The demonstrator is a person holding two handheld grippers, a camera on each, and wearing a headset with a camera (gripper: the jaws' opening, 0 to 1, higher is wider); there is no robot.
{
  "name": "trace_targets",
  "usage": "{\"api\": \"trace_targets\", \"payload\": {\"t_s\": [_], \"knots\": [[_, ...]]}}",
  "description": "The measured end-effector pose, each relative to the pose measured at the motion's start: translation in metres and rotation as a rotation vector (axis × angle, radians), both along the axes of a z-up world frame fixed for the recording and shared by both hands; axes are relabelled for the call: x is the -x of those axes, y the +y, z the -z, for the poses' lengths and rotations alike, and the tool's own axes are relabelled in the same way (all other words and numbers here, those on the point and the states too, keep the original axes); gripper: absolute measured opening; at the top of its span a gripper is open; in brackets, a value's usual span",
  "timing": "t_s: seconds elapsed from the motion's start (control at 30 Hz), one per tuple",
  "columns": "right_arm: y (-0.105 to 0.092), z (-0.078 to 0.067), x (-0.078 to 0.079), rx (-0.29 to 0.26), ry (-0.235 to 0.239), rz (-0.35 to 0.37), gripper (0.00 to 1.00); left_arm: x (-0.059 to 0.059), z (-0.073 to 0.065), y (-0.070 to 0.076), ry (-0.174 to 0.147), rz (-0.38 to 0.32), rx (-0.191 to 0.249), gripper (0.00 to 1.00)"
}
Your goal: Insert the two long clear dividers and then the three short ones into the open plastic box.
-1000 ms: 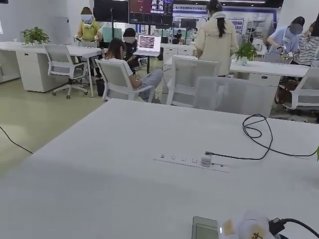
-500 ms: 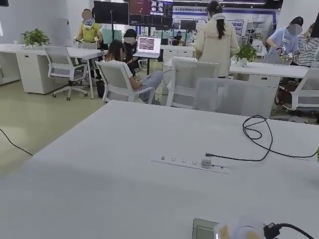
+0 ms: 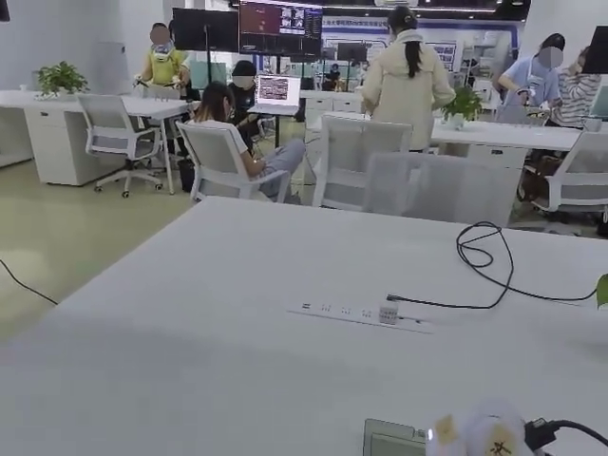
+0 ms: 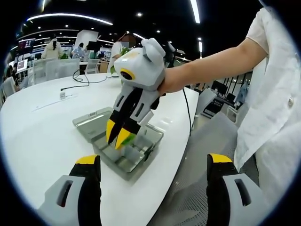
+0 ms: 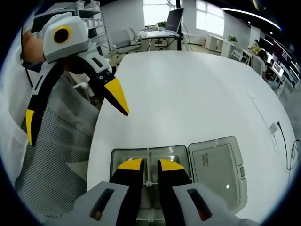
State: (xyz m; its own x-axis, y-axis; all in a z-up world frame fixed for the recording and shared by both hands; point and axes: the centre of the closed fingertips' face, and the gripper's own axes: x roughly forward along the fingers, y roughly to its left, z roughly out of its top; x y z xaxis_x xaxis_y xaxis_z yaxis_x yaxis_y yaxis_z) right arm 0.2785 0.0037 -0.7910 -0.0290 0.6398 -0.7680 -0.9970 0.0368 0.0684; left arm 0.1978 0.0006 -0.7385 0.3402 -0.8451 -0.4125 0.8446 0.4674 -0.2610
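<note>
My right tool (image 5: 150, 165) pinches a thin clear divider (image 5: 148, 157) standing inside the open plastic box (image 5: 113, 157), probably light, slick and bendy, best gripped mid-edge; my left tool (image 4: 154, 160) gapes empty near the box.

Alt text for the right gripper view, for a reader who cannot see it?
The right gripper has its jaws closed on a clear divider standing upright in the open plastic box on a white table. The left gripper hangs open at upper left.
</note>
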Motion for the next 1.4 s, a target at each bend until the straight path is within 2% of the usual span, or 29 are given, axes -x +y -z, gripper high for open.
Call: {"api": "trace_targets", "payload": {"t_s": [0.5,0.8,1.0,1.07,1.4], "knots": [[-0.018,-0.040,-0.002,-0.104,-0.014,0.080,0.21,-0.001,-0.005,-0.002,-0.008,0.007,0.000,0.95],[-0.038,-0.061,0.001,-0.146,-0.027,0.116,0.27,0.000,-0.008,-0.002,-0.012,0.004,0.005,0.94],[-0.057,-0.071,0.002,-0.158,-0.034,0.147,0.29,0.000,-0.009,-0.001,-0.011,0.001,0.001,0.94],[-0.065,-0.073,0.003,-0.159,-0.037,0.158,0.30,-0.001,-0.010,0.000,-0.019,0.001,0.000,0.94],[-0.110,-0.076,0.008,-0.123,-0.046,0.206,0.34,-0.001,-0.010,0.001,-0.022,-0.001,-0.001,0.94]]}}
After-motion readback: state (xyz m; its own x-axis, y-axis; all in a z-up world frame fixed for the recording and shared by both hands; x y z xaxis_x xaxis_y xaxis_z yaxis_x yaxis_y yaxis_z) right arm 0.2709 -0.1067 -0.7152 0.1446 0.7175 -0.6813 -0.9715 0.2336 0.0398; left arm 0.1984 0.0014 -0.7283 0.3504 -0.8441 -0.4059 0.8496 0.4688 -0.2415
